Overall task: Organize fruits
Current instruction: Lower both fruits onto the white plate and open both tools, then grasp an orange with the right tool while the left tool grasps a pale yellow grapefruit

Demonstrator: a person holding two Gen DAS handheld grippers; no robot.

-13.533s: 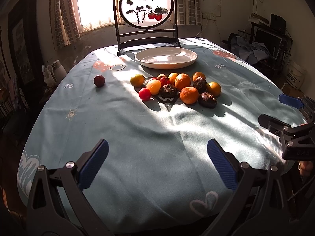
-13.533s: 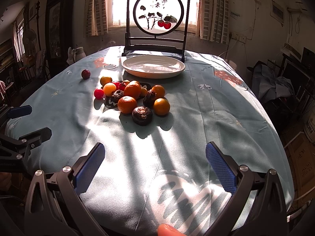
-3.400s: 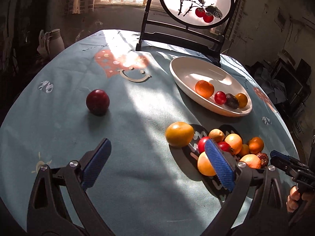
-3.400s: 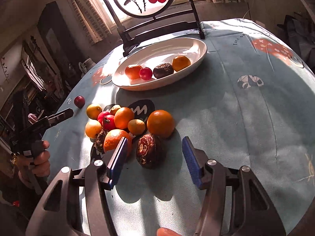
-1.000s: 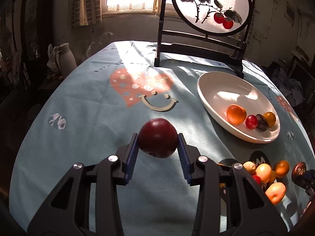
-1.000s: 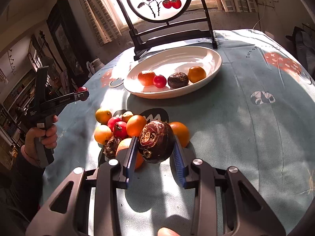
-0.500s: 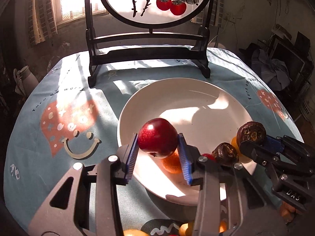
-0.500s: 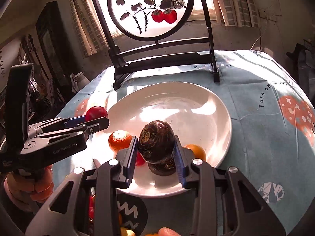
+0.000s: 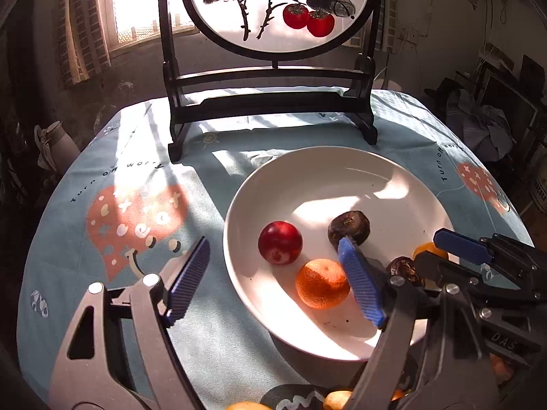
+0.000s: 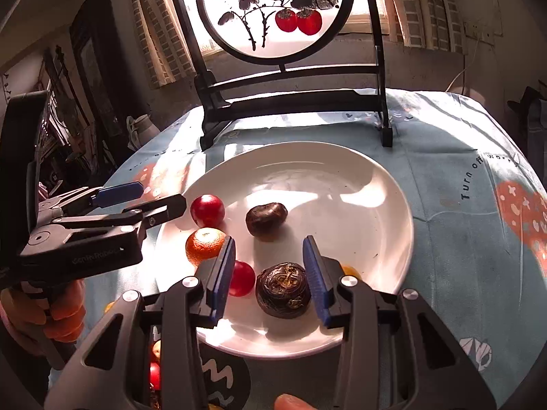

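Observation:
A white plate (image 9: 403, 177) (image 10: 383, 205) holds a red plum (image 9: 280, 242) (image 10: 207, 210), an orange (image 9: 321, 283) (image 10: 204, 249), a dark brown fruit (image 9: 348, 227) (image 10: 266, 221), a second dark fruit (image 10: 283, 290), a small red fruit (image 10: 242, 278) and a yellow-orange fruit (image 9: 424, 250). My left gripper (image 9: 273, 280) is open and empty over the plate's left rim, just short of the plum. My right gripper (image 10: 270, 273) is open over the plate's near side, its jaws astride the second dark fruit without touching it.
A dark wooden stand with a round painted screen (image 9: 273, 10) (image 10: 273, 13) stands just behind the plate. More loose fruit (image 9: 336, 399) (image 10: 154, 372) lies on the blue tablecloth near the plate's front rim. A pale jug (image 9: 54, 143) sits beyond the table's left edge.
Both grippers have opened. The left let go of the red plum and the right let go of the dark fruit; both fruits now lie on the plate.

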